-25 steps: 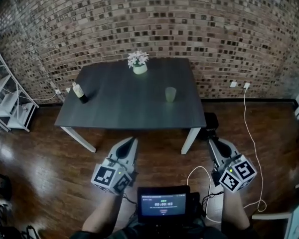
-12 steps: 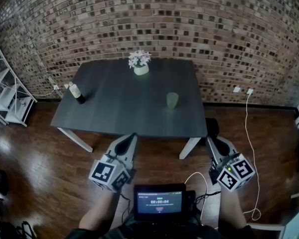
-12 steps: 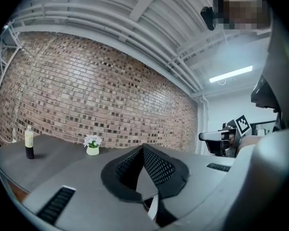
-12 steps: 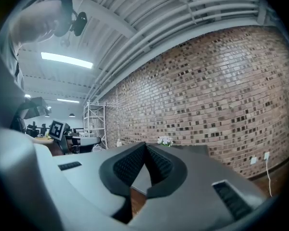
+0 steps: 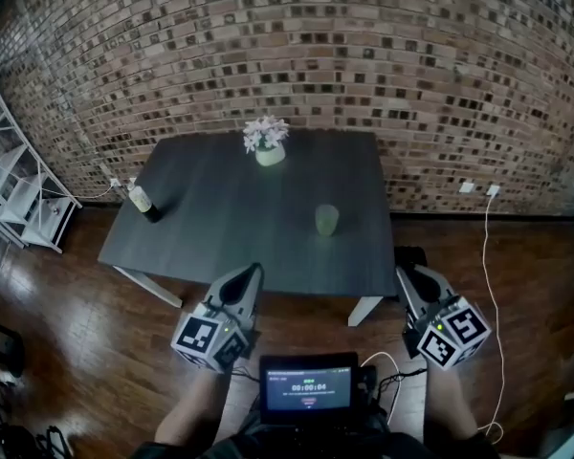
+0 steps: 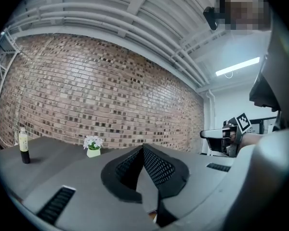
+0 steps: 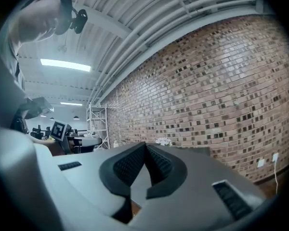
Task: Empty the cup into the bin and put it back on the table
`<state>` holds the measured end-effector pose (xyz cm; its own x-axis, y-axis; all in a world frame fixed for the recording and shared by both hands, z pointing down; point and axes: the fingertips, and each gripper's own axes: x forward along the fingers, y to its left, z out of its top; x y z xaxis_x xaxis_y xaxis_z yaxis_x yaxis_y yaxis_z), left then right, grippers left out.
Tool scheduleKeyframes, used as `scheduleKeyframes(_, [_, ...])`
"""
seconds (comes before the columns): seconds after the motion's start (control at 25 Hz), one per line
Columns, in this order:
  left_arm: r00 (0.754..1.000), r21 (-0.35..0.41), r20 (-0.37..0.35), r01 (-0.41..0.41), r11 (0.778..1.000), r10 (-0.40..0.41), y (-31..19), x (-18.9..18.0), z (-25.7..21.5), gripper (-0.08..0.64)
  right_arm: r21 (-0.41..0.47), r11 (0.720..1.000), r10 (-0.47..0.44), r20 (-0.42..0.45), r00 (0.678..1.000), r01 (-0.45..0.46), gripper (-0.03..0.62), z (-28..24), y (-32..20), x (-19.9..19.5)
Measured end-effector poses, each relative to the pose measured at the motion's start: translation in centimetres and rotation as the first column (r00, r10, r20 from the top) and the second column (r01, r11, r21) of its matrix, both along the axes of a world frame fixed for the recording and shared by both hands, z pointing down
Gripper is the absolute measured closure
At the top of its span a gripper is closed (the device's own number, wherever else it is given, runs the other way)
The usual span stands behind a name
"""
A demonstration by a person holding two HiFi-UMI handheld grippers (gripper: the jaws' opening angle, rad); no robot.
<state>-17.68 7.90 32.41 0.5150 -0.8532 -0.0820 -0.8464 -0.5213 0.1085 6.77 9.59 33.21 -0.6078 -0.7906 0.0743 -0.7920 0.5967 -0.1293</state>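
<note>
As it sits on the table [image 5: 230, 208], the cup [image 5: 326, 220] is upright.

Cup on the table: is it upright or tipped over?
Upright. In the head view the cup stands on its base on the table, rim up. Contents cannot be told.

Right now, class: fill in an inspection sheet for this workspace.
Surface: dark table on a wooden floor.
Job's things: green cup upright on the table, toward its right; bin not clearly seen.
Clutter: flower pot at the far edge; bottle at the left edge.
Grippers: left gripper and right gripper both shut, empty, short of the table.
Cables: white cable on the floor at right.
Surroundings: brick wall; white shelf rack at left.
</note>
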Motion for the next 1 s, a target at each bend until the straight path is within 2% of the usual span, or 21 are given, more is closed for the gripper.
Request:
scheduleKeyframes(0.24, [1.000, -0.012, 0.019, -0.004, 1.000, 0.005, -3.7, 1.7, 0.1, 0.571, -0.021, 0.999, -0.033, 0.001, 0.999, 0.033, 0.591, 0.4, -4.1, 0.3])
scheduleKeyframes(0.4, [0.999, -0.014, 0.019, -0.030, 0.999, 0.030, -6.3, 1.5, 0.2, 0.571, -0.033, 0.999, -0.036, -0.016, 0.999, 0.036, 0.591, 0.9, -6.6, -0.6])
scheduleKeyframes(0.68, [0.992, -0.021, 0.014, -0.124, 0.992, 0.124, -12.0, 0.0, 0.3, 0.569, -0.054, 0.998, 0.014, -0.050, 0.999, -0.016, 0.591, 1.3, -12.0, -3.3])
scheduleKeyframes(0.84, [0.990, -0.077, 0.058, -0.127, 0.989, 0.131, -15.5, -1.1, 1.5, 0.568, -0.069, 0.997, 0.032, -0.078, 0.996, -0.038, 0.591, 1.8, -14.9, -5.2])
scheduleKeyframes(1.0, [0.979, -0.103, 0.038, -0.197, 0.975, 0.202, -17.6, -1.0, 2.2, 0.568, -0.088, 0.995, 0.043, -0.113, 0.993, -0.053, 0.591, 2.2, -17.4, -6.2])
